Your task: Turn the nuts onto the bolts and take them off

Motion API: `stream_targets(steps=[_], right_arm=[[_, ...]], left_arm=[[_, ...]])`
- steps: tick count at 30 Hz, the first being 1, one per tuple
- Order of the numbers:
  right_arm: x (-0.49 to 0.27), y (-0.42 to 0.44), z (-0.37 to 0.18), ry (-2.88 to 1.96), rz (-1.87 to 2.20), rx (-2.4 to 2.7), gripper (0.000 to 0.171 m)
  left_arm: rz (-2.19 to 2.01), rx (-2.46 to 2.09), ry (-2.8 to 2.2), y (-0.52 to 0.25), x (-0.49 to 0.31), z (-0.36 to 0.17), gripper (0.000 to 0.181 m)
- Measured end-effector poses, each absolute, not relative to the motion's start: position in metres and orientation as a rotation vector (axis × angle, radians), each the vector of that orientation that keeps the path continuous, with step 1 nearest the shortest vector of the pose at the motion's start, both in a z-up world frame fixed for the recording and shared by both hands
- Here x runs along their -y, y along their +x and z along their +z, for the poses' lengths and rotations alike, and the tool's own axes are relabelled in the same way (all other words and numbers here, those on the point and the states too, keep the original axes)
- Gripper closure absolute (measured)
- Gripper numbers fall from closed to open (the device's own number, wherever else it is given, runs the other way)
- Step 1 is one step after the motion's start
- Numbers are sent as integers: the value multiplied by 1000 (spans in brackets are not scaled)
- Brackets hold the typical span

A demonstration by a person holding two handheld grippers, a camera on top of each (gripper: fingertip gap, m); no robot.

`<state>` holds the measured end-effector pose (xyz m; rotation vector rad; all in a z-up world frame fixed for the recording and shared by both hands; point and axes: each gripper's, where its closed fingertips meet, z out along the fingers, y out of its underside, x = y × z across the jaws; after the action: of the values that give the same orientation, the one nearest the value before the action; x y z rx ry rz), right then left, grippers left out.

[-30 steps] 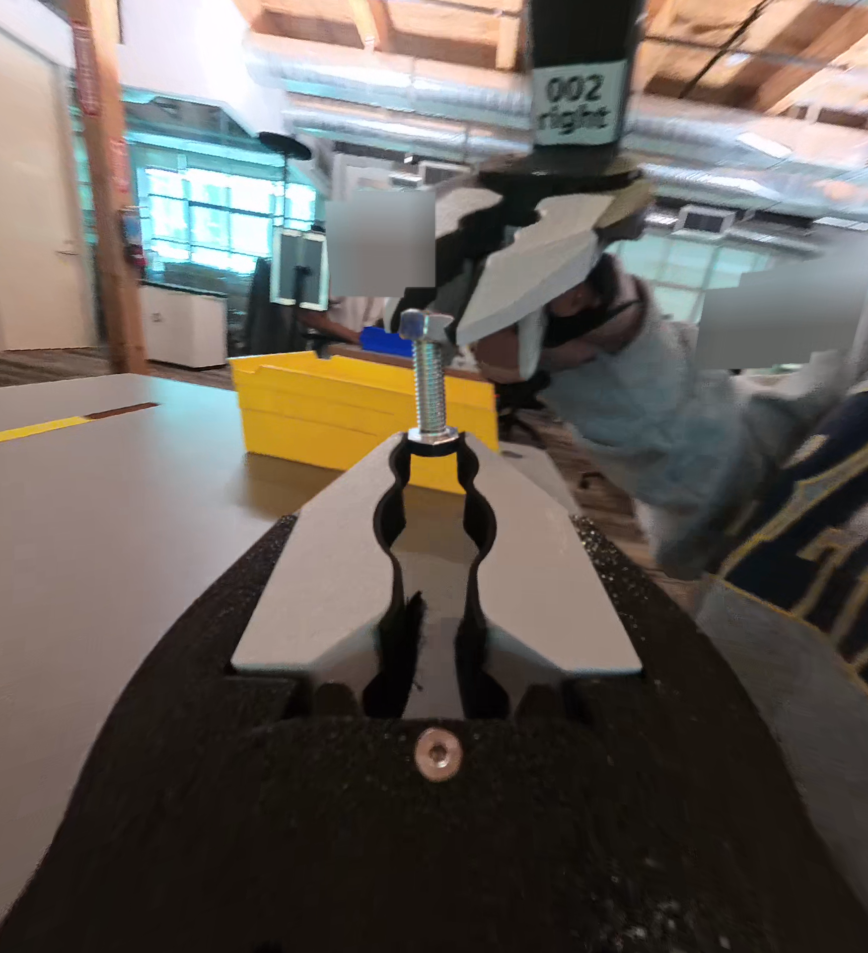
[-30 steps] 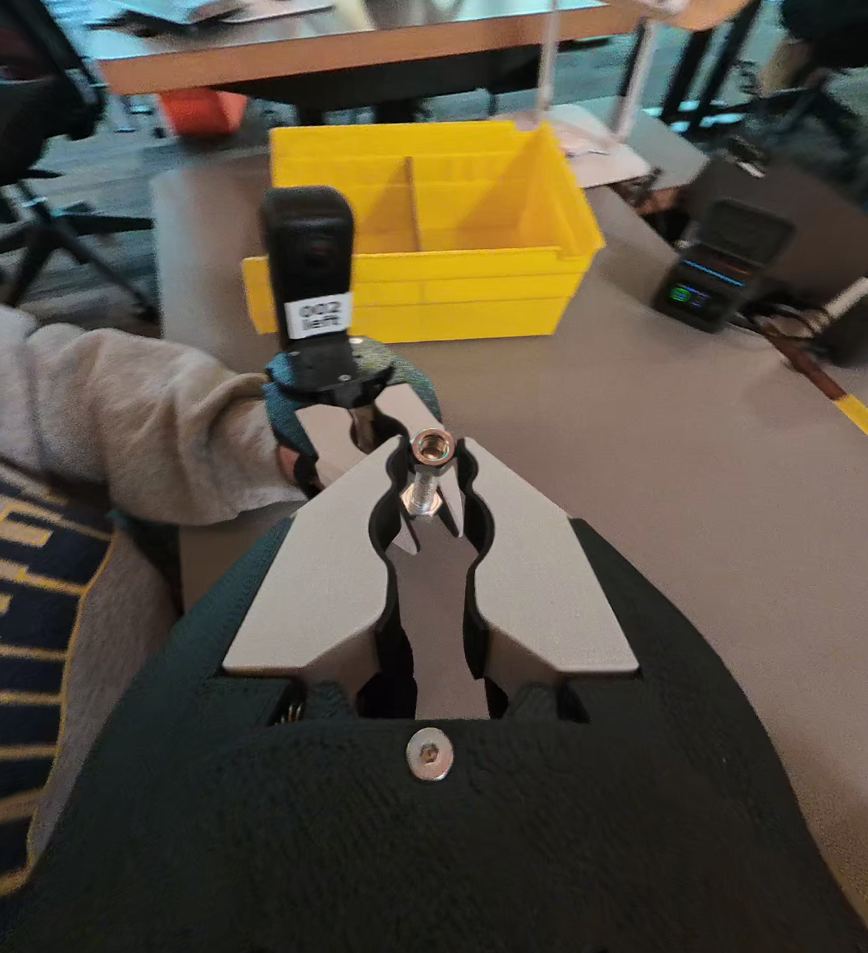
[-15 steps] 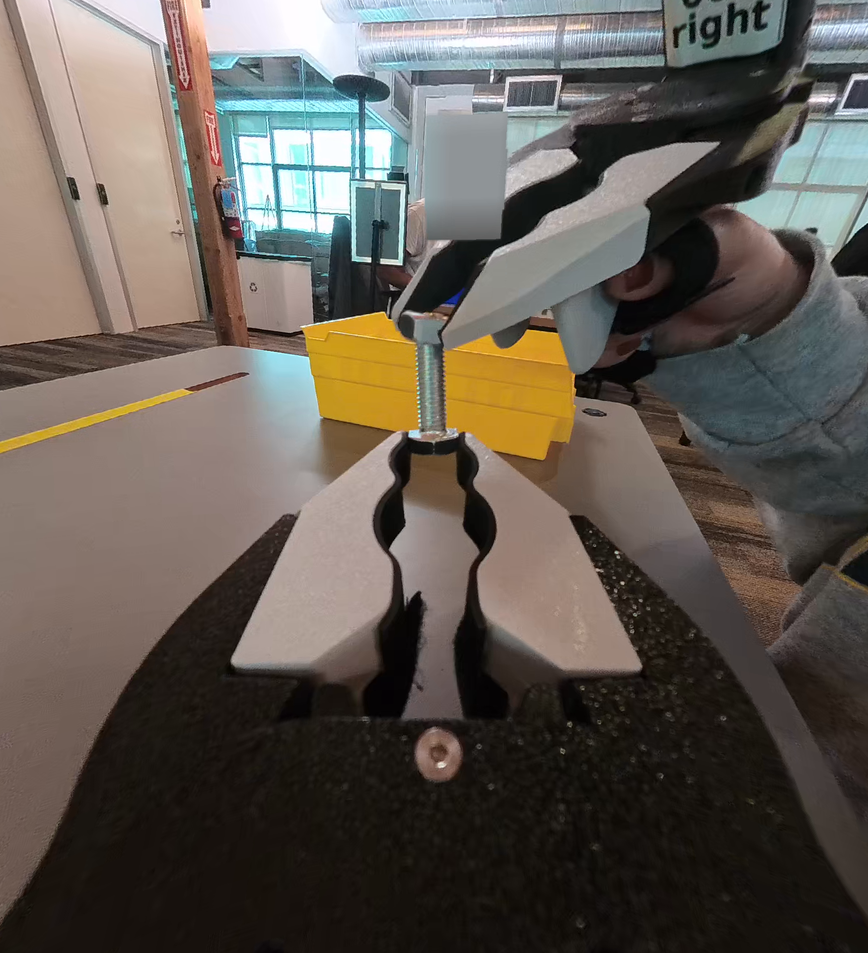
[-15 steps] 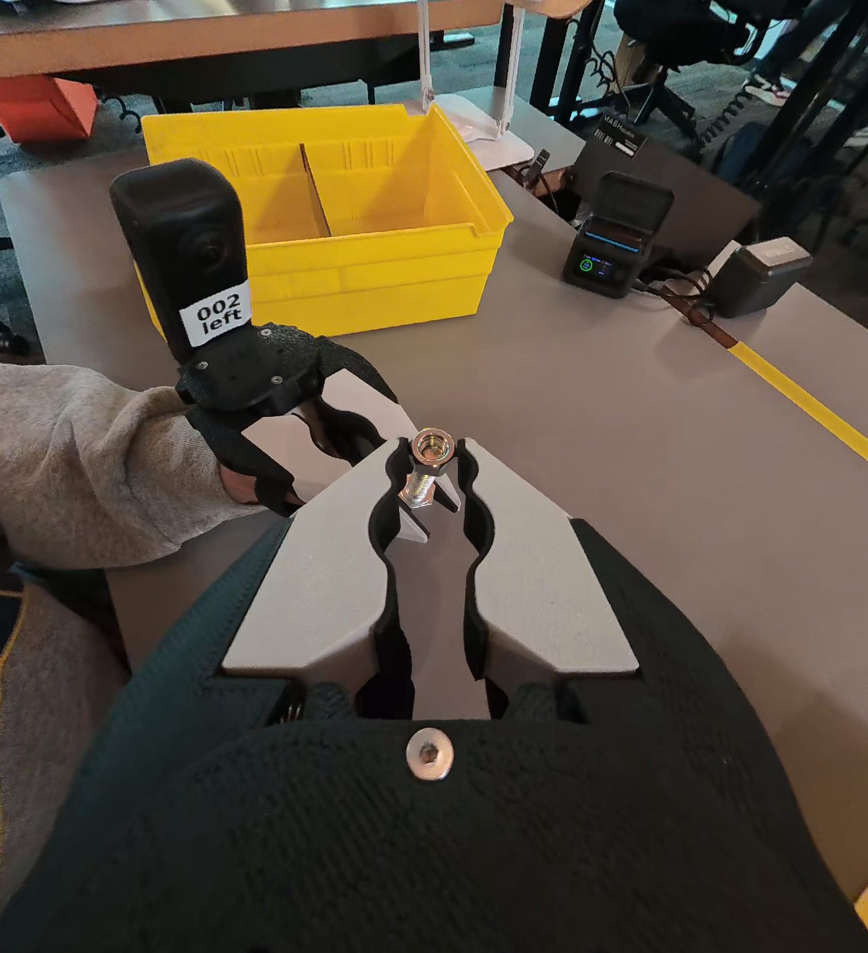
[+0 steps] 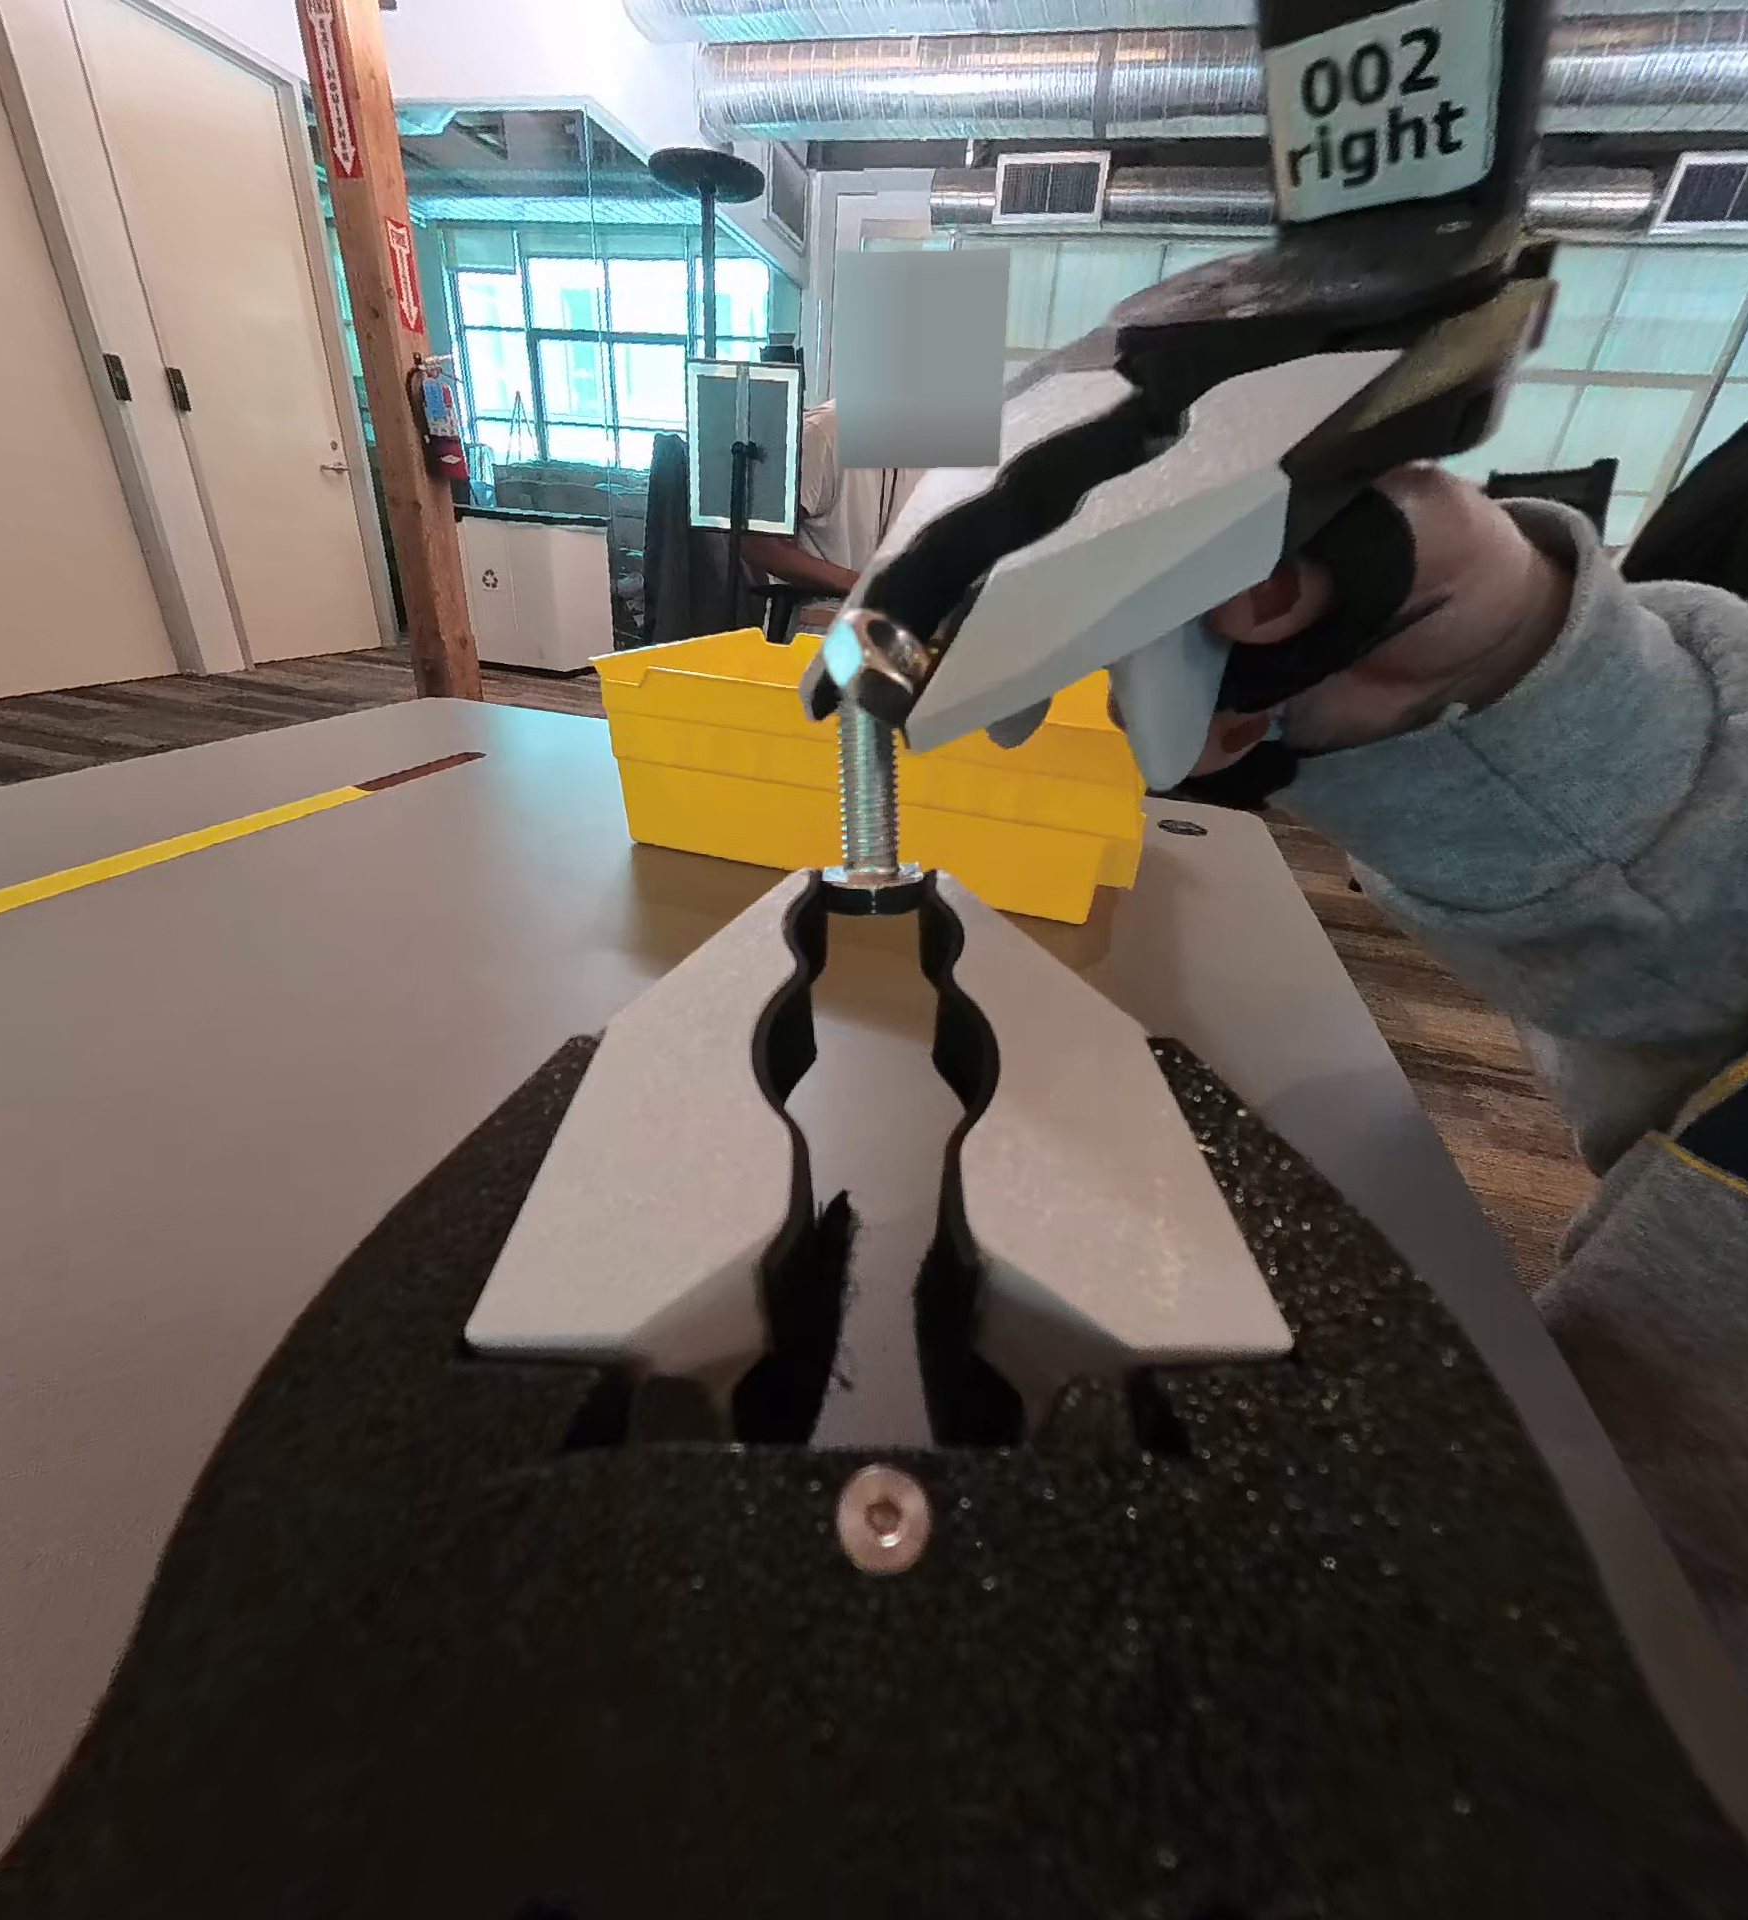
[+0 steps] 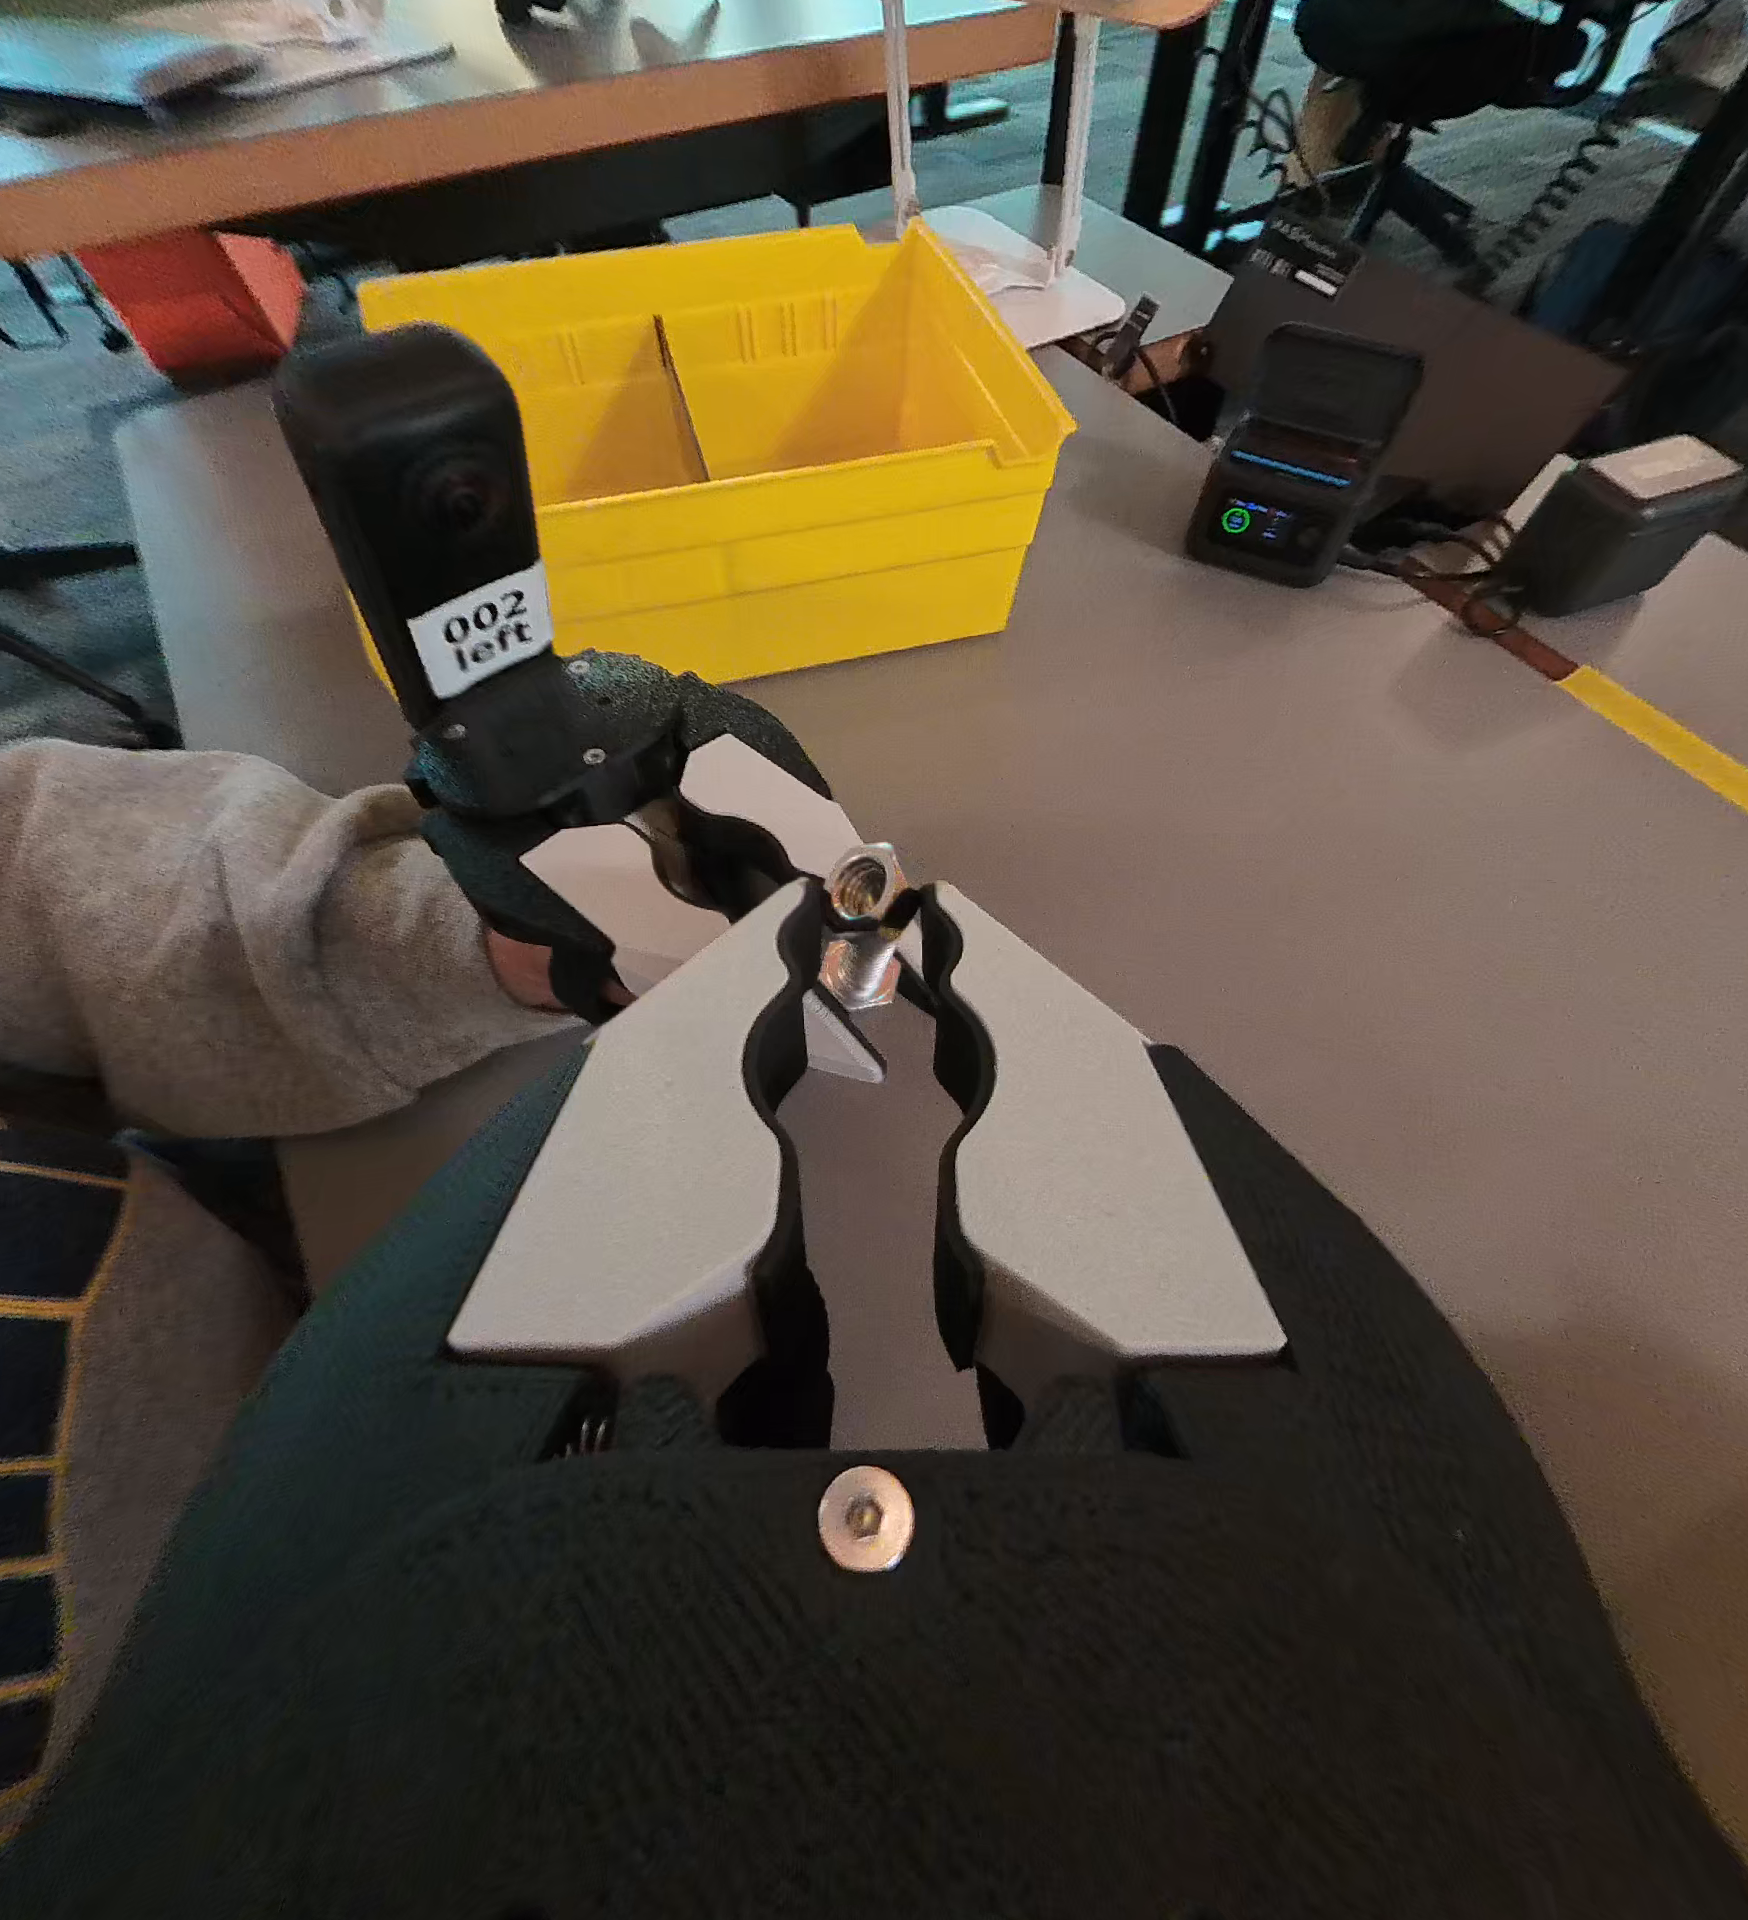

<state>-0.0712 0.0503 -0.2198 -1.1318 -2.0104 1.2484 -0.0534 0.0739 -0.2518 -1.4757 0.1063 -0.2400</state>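
Right tongs [image 6: 865, 904] grip nut [image 6: 862, 881] atop bolt [image 6: 857, 966].

Left wrist view sits low, just above the grey tabletop [image 5: 226, 1039], looking level along its own grey fingers toward the yellow plastic bin [image 5: 745, 769] and the office doors beyond. Right wrist view rides higher, tilted down over its fingers at the same tabletop [image 6: 1265, 883] and into the same bin [image 6: 797, 561]. Both are close in on one upright threaded steel bolt [image 5: 868, 790] [image 6: 854, 971], and each catches the other gripper.
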Motion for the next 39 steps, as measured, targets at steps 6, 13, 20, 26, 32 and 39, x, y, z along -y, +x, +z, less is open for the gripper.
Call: stream_targets(steps=[6,13,20,26,32,39], right_arm=[[-49,-65,-210,-1240,1529,2000,152],[-52,-60,-207,-1243,1620,1999,153],[-69,-71,-214,-1164,1487,1900,156],[-108,-90,-249,-1103,1418,1539,154],[-111,-83,-261,-931,1289,1391,153],[-113,-86,-264,-807,1040,1394,153]], left_arm=[[-202,-176,-1451,-46,-72,-248,166],[-221,-182,-1428,-45,-71,-245,166],[-120,-74,-1469,-68,-72,-250,166],[-13,60,-1433,-97,-63,-246,166],[-22,101,-1411,-104,-60,-245,166],[-5,132,-1393,-109,-58,-243,166]])
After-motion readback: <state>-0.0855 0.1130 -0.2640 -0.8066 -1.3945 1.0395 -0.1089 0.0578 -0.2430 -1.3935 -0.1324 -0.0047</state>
